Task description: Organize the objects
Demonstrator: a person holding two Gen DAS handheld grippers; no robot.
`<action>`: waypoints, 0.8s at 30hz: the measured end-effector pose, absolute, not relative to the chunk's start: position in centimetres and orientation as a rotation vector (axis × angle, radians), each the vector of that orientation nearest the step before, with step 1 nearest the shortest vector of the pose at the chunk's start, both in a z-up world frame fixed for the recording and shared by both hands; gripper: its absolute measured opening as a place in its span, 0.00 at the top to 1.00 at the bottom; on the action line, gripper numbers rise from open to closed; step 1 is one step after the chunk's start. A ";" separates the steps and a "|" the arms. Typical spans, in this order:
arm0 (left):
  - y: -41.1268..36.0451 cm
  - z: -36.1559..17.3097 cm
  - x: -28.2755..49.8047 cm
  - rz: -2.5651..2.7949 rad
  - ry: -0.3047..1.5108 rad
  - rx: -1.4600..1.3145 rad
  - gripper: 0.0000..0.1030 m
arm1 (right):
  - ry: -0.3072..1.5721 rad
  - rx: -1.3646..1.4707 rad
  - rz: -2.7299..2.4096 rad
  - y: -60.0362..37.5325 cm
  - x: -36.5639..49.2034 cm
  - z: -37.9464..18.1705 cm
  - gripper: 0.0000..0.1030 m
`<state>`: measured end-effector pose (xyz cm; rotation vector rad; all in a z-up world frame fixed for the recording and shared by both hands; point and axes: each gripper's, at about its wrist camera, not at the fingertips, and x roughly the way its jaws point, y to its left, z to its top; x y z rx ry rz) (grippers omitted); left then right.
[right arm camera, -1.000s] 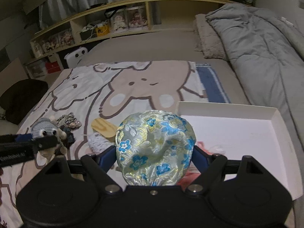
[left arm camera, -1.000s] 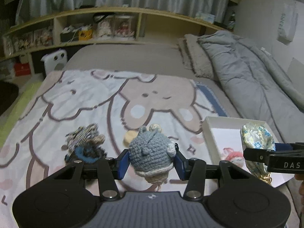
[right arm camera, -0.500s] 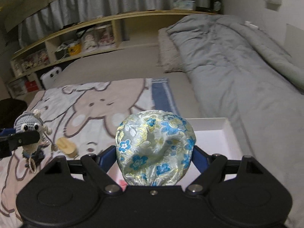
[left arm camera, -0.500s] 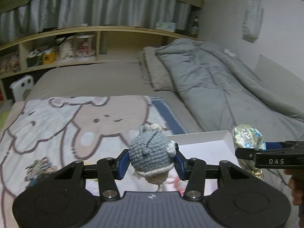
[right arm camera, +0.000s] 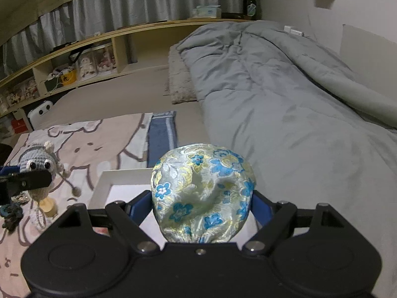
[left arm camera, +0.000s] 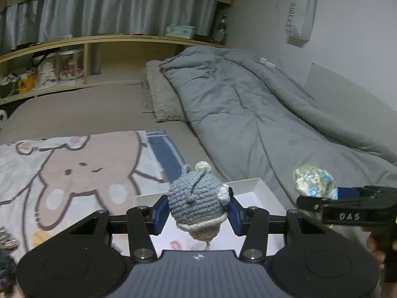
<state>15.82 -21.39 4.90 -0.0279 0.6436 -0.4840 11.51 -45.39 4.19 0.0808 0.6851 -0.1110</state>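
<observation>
A grey crocheted mouse toy (left arm camera: pixel 196 196) and floral brocade pouch (right arm camera: pixel 203 196), each clamped in a hand-held gripper, have swung from the cartoon blanket (left arm camera: pixel 74 164) to above the white cardboard tray (left arm camera: pixel 250 186) at lower centre, ready for dropping.

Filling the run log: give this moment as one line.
left gripper: shut on crochet toy | right gripper: shut on floral pouch | both above white tray

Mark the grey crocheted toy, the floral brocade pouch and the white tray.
Grey crocheted toy (left arm camera: pixel 196 193), left wrist view: middle of its knitted body.
Floral brocade pouch (right arm camera: pixel 202 193), right wrist view: centre of the fabric.
White tray (right arm camera: pixel 119 173), right wrist view: far rim, left of the pouch.
</observation>
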 end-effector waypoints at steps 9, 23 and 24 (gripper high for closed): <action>-26.2 0.9 18.3 -0.593 0.687 -0.093 0.51 | 0.739 0.060 -0.072 -46.5 14.0 -1.1 0.18; -30.8 -5.5 18.2 -0.711 0.859 -0.188 0.51 | 0.910 0.003 0.028 -48.5 12.2 -7.9 0.18; -30.9 -5.8 18.0 -0.718 0.871 -0.205 0.51 | 0.913 -0.003 0.039 -48.5 11.9 -7.9 0.18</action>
